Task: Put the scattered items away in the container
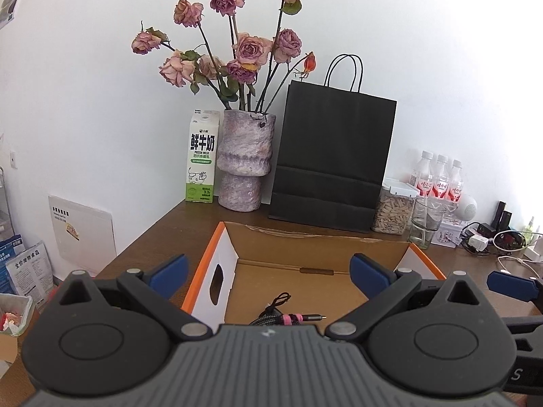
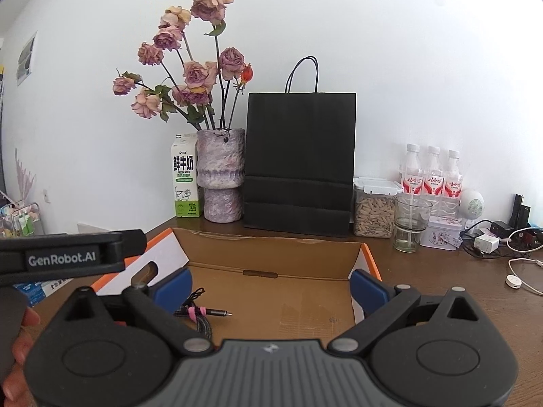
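With both the left gripper (image 1: 268, 273) and the right gripper (image 2: 269, 283) spread wide and holding nothing above the cardboard box (image 2: 271, 247), where the bundled cable (image 2: 200, 315) lies low before the right gripper's left finger, I judge the next pick needs a turn toward the loose things on the table (image 2: 441, 281), lowering straight and closing gently.

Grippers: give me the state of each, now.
Left gripper: jaws open, holding nothing, above the cardboard box.
Right gripper: jaws open, holding nothing.
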Tool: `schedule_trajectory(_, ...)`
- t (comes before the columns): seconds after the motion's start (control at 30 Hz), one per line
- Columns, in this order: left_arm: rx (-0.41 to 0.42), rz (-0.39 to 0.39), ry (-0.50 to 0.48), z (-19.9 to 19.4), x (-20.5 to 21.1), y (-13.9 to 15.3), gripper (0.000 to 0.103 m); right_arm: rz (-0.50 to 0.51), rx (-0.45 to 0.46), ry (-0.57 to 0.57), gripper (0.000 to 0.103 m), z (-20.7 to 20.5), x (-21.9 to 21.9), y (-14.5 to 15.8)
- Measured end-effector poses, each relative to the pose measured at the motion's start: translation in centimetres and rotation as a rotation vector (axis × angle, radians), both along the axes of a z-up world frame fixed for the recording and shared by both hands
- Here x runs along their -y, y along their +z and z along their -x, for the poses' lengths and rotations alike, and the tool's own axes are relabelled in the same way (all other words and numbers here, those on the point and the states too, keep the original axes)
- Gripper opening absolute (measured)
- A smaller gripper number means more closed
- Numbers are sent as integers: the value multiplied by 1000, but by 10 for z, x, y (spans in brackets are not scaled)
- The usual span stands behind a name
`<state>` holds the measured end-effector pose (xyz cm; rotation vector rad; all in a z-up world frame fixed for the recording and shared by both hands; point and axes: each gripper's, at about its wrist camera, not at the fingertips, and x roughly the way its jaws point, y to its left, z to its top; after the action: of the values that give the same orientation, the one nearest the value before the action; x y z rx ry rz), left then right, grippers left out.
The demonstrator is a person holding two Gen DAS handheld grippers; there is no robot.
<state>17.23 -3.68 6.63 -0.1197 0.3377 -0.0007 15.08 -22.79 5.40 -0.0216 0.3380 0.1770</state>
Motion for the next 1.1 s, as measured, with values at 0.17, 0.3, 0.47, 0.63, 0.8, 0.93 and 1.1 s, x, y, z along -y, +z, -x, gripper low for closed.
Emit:
schedule_trajectory(0.17, -2, -8, -14, 22, -7, 2, 103, 11, 4, 1, 100, 26, 2, 1)
schedule_trajectory(0.3, -1, -21, -17, 41, -15, 2, 103, 20, 8, 2, 100, 48, 5, 2)
schedule_trajectory(0.47, -2, -23, -9, 63, -28, -1, 103, 15, 3, 13, 100, 76, 13, 0)
schedule_trajectory(0.63, -8, -33, -12, 83, -41, -10, 103, 10, -43, 15, 100, 95, 21, -12)
schedule_trajectory(0.8, -6, -49, -14, 110, -51, -23, 103, 13, -92, 1, 100, 114, 29, -32)
schedule_trajectory(0.93, -34, -68, -9, 128, -58, -38, 103, 26, -141, -17, 100, 128, 35, -50)
schedule_trajectory(1.1, -85, -46, 8, 138, -69, -53, 103, 23, -193, -43, 100, 137, 43, -66)
